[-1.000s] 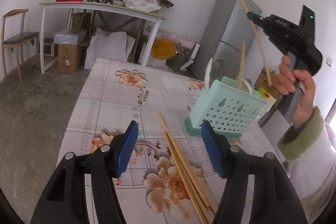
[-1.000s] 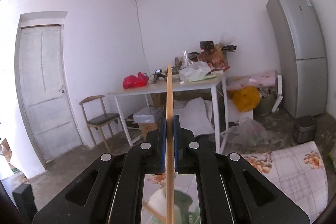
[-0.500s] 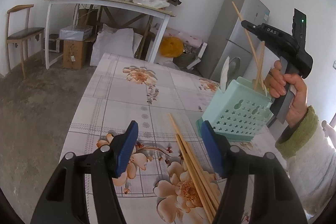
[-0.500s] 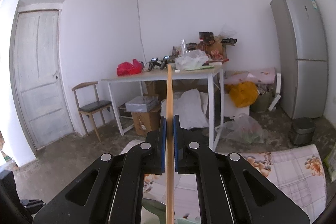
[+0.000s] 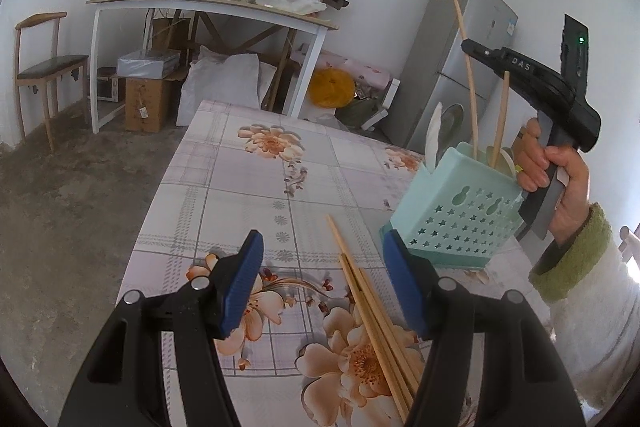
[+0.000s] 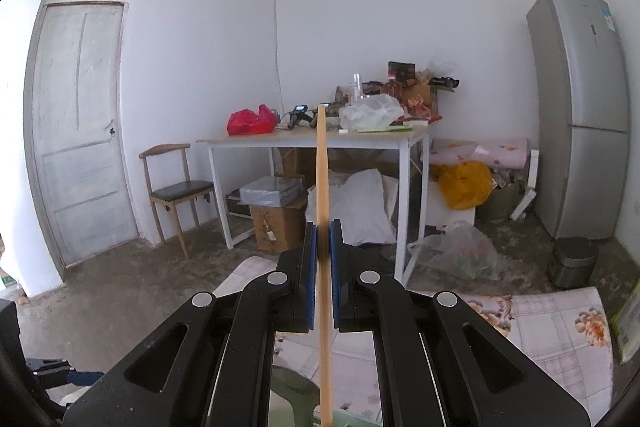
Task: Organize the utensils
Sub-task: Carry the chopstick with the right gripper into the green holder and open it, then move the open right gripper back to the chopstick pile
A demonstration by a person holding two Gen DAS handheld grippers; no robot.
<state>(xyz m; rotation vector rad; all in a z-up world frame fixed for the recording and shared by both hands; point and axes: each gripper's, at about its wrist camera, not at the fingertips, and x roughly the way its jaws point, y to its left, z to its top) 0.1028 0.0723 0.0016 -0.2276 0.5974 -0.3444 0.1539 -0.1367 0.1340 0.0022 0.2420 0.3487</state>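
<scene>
Right tongs (image 6: 322, 243) pinch chopstick (image 6: 322, 187) upright over holder (image 5: 452, 211).

chopstick (image 6: 322, 267) foot cut off (perhaps inside caddy (image 5: 452, 215))

Pale wooden chopsticks (image 5: 376, 323), matt; perforated mint-green plastic utensil holder (image 5: 452, 211), smooth; glossy floral-print tablecloth (image 5: 256, 187); rough grey concrete floor (image 5: 80, 203).

"DAS" is printed on the right gripper (image 5: 466, 47).
</scene>
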